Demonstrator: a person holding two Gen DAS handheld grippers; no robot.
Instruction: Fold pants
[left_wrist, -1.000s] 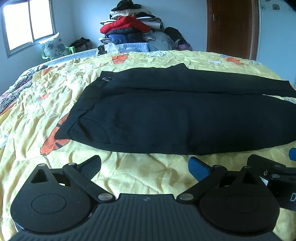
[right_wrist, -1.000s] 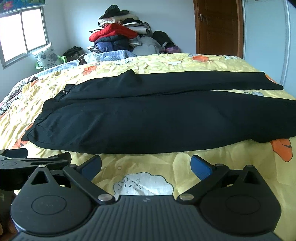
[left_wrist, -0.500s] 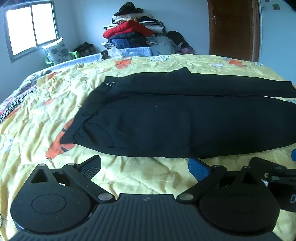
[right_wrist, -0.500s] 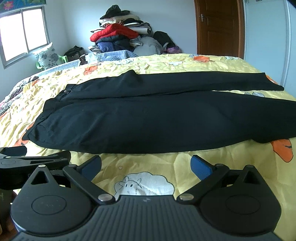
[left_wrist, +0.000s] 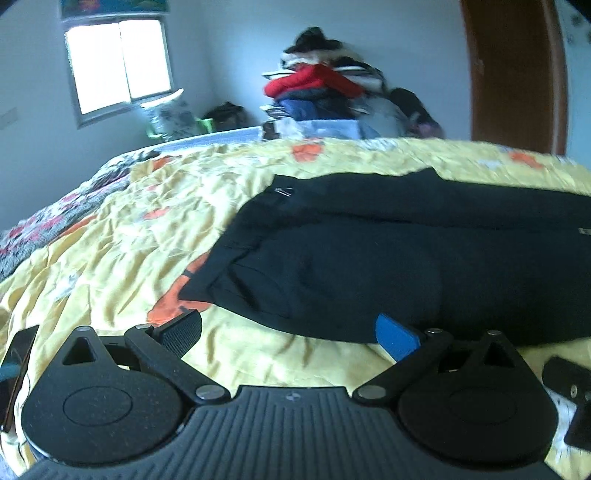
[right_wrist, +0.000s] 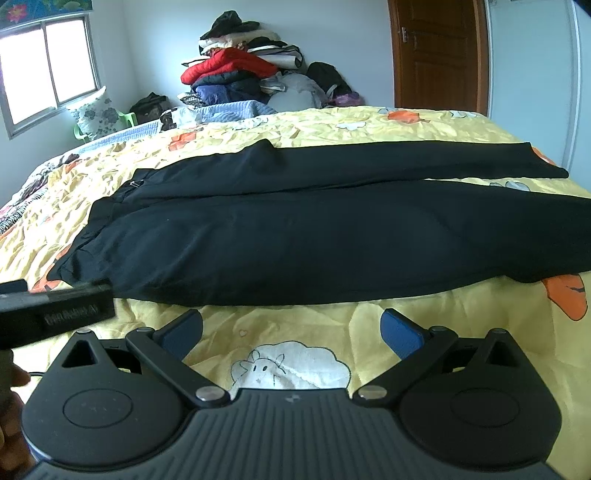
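Note:
Black pants (right_wrist: 295, 229) lie flat on the yellow bedspread (right_wrist: 332, 125), waistband at the left, both legs running right. In the left wrist view the pants (left_wrist: 388, 258) fill the middle right, their waistband corner near my fingers. My left gripper (left_wrist: 290, 332) is open and empty, just short of the pants' near edge. My right gripper (right_wrist: 291, 330) is open and empty over the bedspread, in front of the near leg. The left gripper's body (right_wrist: 51, 314) shows at the left of the right wrist view.
A pile of clothes (right_wrist: 240, 74) stands beyond the bed's far side. A window (right_wrist: 44, 70) is at the left, a brown door (right_wrist: 439, 51) at the right. A dark phone-like object (left_wrist: 16, 369) lies at the bed's near left edge.
My left gripper has moved forward and left toward the waistband end of the pants; its view is blurred. My right gripper has barely moved. Both stayed open.

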